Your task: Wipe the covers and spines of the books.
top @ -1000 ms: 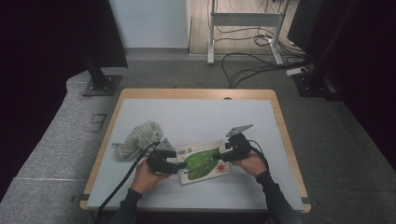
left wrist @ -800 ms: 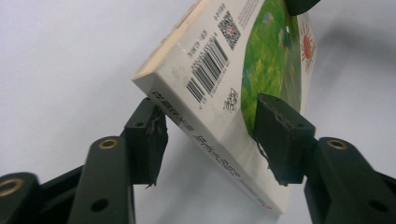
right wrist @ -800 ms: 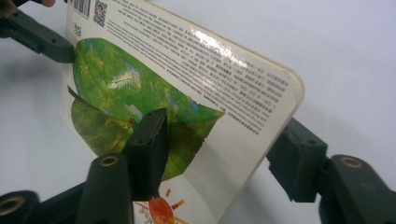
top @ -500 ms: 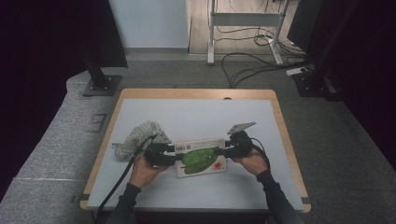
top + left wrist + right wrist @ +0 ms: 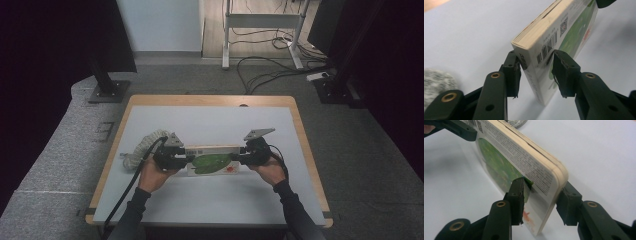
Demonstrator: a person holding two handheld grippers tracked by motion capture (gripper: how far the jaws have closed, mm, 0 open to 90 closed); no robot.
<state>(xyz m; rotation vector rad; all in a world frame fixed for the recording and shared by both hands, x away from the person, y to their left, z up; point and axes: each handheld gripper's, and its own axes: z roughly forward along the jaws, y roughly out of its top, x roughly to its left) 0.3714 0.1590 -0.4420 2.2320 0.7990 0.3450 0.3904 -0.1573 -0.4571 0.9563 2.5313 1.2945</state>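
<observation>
Nearby, grey cloth (image 5: 141, 148) lies left of gripped book (image 5: 212, 160).

Bright tabletop, dark surroundings — soft close-ups

White book (image 5: 212, 160) – green leaf, red mark, black barcode

Green-covered book (image 5: 212, 161), tilted on edge
</observation>
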